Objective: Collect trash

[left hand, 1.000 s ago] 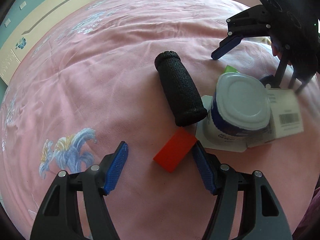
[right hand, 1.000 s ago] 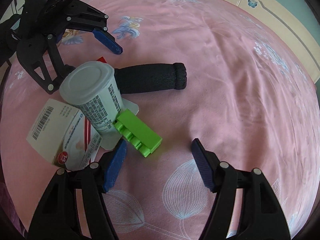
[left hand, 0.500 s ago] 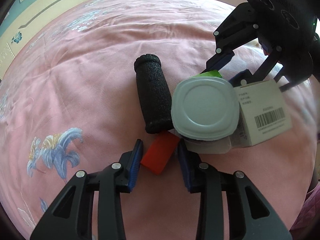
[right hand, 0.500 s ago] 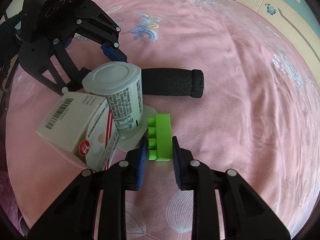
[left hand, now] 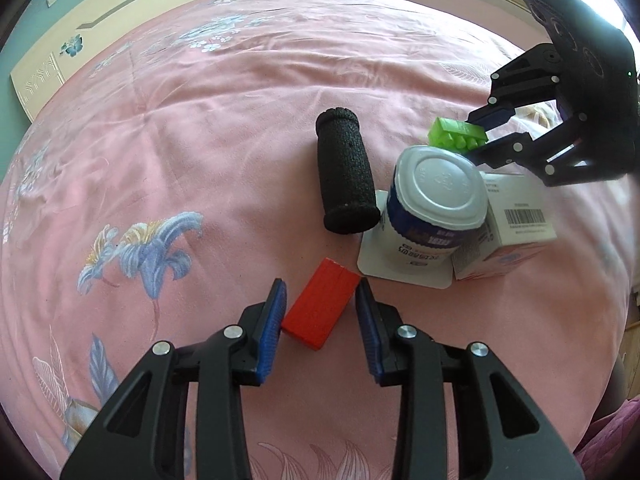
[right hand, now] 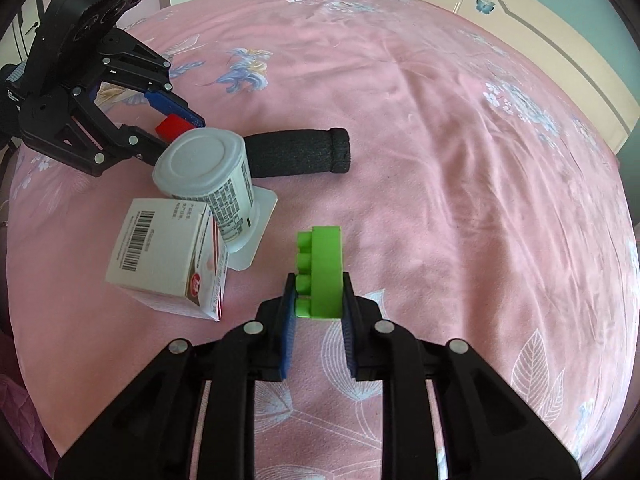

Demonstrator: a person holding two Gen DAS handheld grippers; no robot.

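A red block (left hand: 320, 306) sits between the blue pads of my left gripper (left hand: 320, 292), which is shut on it low over the pink bedspread (left hand: 200, 128). My right gripper (right hand: 318, 284) is shut on a green studded brick (right hand: 322, 264) and holds it a little above the bed. In the left wrist view the right gripper (left hand: 484, 132) with the green brick (left hand: 454, 134) is behind an upside-down yogurt cup (left hand: 436, 196). A black foam cylinder (left hand: 346, 172) lies beside the cup, and a white carton with a barcode (left hand: 516, 216) leans against it.
In the right wrist view the cup (right hand: 204, 172), carton (right hand: 164, 248) and foam cylinder (right hand: 296, 154) lie between the two grippers. A cream headboard (right hand: 540, 20) runs along the far edge. The bed's edge drops off at the right of the left wrist view.
Both grippers went from wide open to shut, the left on the red block, the right on the green brick. The right one then lifted the brick away from the cup.
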